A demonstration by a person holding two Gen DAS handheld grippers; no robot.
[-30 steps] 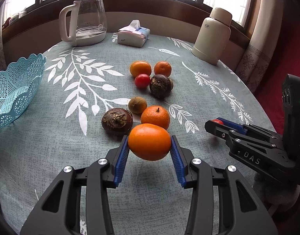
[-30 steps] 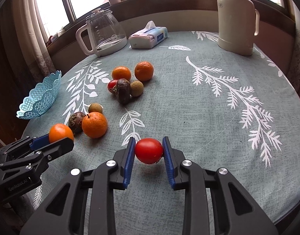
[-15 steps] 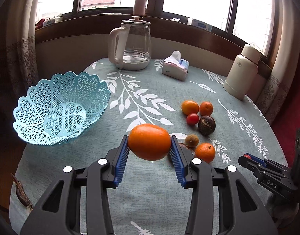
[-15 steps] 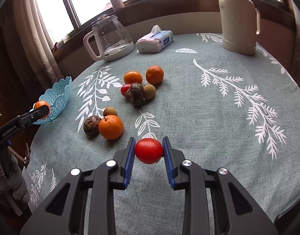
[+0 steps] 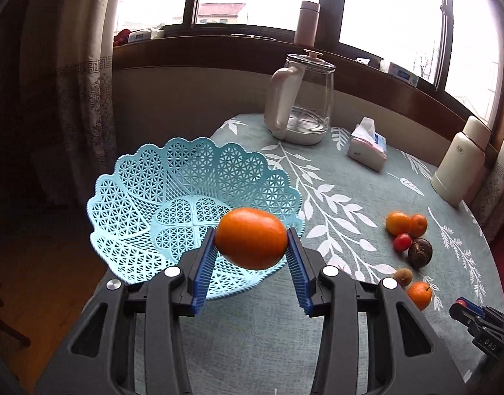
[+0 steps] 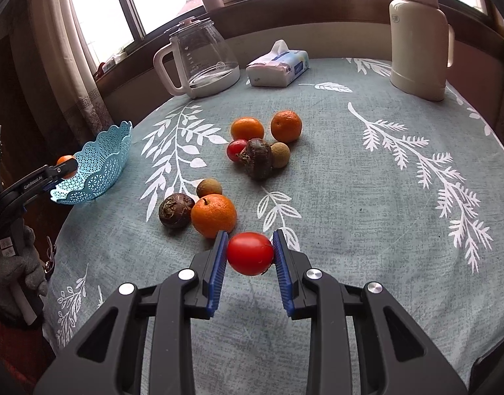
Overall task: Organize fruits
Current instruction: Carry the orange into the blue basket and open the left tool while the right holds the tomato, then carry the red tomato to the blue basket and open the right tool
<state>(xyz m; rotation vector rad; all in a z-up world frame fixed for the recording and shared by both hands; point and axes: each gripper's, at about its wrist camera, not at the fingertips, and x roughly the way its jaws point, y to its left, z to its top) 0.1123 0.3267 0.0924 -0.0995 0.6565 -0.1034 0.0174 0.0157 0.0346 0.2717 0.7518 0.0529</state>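
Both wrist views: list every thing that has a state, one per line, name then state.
left gripper: jaws shut on the orange, above the basket's near edge
orange: held, off the table
right gripper: jaws shut on the tomato
tomato: held
basket: upright, nothing in it
kettle: lid on, a little water in it
flask: upright, capped
tissue box: tissue sticking out

Left claw (image 5: 251, 247) grips orange (image 5: 251, 237) above blue basket (image 5: 133, 177) near table edge.
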